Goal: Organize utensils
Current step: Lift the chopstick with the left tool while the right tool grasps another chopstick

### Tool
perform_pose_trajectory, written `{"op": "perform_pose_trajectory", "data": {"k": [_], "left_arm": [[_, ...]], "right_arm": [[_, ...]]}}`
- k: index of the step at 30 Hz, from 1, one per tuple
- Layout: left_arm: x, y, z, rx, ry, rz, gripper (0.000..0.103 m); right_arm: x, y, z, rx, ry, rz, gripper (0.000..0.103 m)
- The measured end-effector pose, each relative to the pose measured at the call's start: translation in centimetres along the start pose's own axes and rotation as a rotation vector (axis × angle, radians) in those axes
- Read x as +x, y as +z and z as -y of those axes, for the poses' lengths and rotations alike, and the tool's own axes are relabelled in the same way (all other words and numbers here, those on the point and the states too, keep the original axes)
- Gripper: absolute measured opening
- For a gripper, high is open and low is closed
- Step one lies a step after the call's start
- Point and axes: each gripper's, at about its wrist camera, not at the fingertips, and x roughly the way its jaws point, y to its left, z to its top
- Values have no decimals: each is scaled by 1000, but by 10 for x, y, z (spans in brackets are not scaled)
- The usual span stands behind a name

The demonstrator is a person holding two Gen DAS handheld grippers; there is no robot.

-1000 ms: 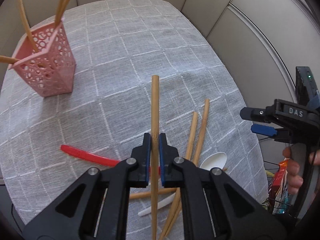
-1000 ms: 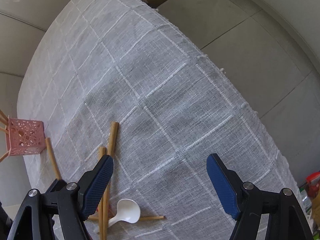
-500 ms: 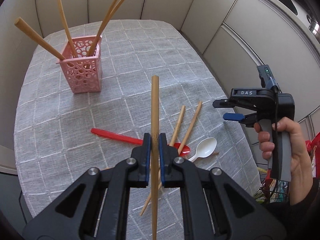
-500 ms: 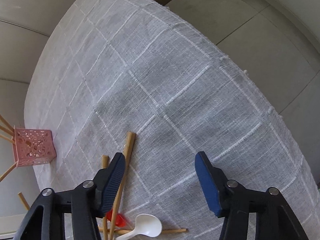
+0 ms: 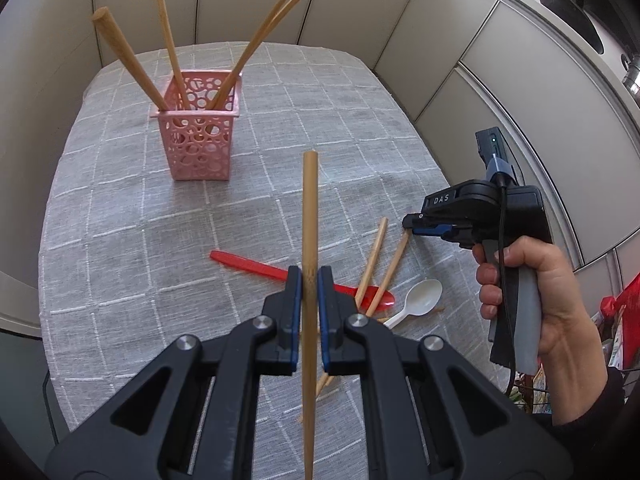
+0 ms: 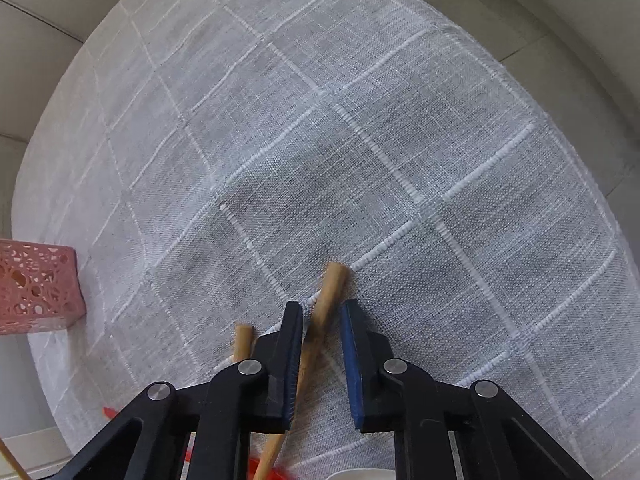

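A pale bamboo chopstick is held upright; four more stand tilted in the pink perforated plastic holder; two others cross a red plastic spoon.

Holder far left on cloth, sticks in it; spoons and loose sticks near right.

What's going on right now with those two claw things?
Left gripper clamped on one chopstick, lifted. Right gripper open around a chopstick on the table. Pink holder unobstructed.
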Motion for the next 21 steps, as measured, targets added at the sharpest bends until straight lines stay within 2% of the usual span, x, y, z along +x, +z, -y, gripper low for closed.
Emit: {"op": "perform_pose_trajectory", "data": {"k": [3, 9, 16, 21], "left_arm": [[-3, -1, -4, -2, 16, 7, 9], [-11, -2, -11, -13, 36, 35, 9], [-27, 2, -12, -19, 29, 121, 9], [-45, 7, -17, -32, 15, 218, 9]], "right_arm": [[0, -1, -1, 2, -11, 13, 13], [-14, -6, 1, 5, 57, 22, 9], [-66, -19, -4, -41, 171, 118, 9], [-98, -38, -20, -85, 239, 200, 9]]}}
